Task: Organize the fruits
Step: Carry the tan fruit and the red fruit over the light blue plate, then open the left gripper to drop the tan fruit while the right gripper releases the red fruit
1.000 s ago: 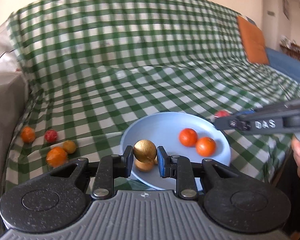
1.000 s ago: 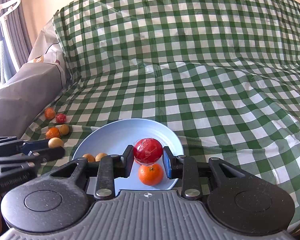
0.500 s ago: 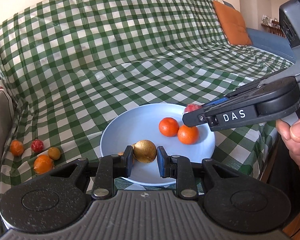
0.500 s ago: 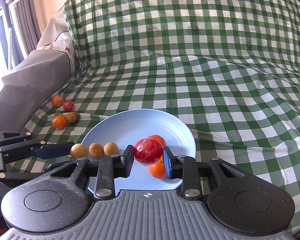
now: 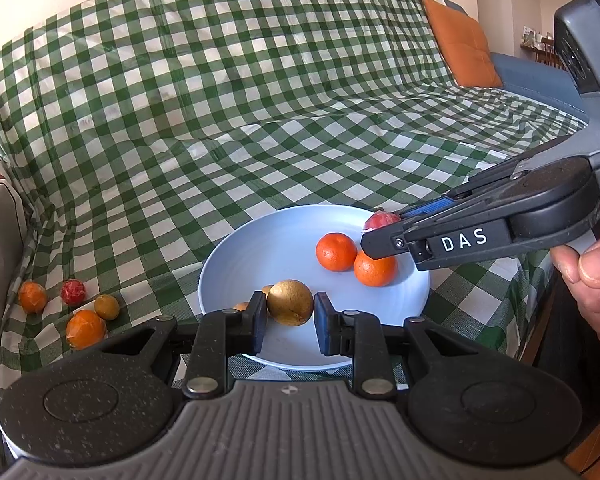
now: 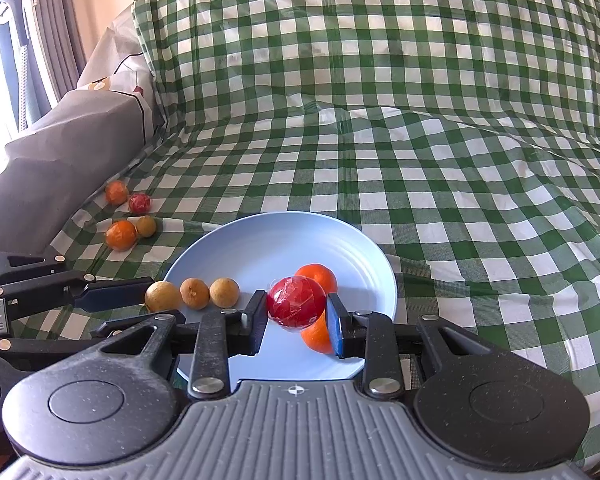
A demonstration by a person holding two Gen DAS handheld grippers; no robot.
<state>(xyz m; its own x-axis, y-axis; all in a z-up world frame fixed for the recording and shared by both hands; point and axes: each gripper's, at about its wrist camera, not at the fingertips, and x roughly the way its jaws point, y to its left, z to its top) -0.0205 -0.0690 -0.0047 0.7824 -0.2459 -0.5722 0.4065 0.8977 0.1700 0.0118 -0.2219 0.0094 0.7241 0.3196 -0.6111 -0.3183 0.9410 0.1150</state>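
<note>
Two sets of tongs were each clamped on a fruit above the blue plate. The left tongs were pinched narrow on a golden-brown fruit, held over the near left part of the plate, just above two more brown fruits resting by that rim. The right tongs gripped a red fruit in shiny wrap over the near right part of the plate, directly above two oranges that touched each other there.

Both held fruits were round and smooth, gripped only at their sides, so a loosening squeeze before they were low could have let either one drop and bounce or roll. The red one's slick wrap seemed the likelier to slip. Released where it hung, it would probably have landed on the oranges and glanced off toward the plate's near rim, which lay close to the front edge of the checked cloth; a roll past that rim might have carried it off the cloth altogether. The plate sat on soft, rumpled cloth and looked slightly tilted, so a hard press on one side could have tipped it and set the loose fruits rolling.

Four more fruits lay on the cloth near its left edge, well apart from the plate and yet to be gathered.
</note>
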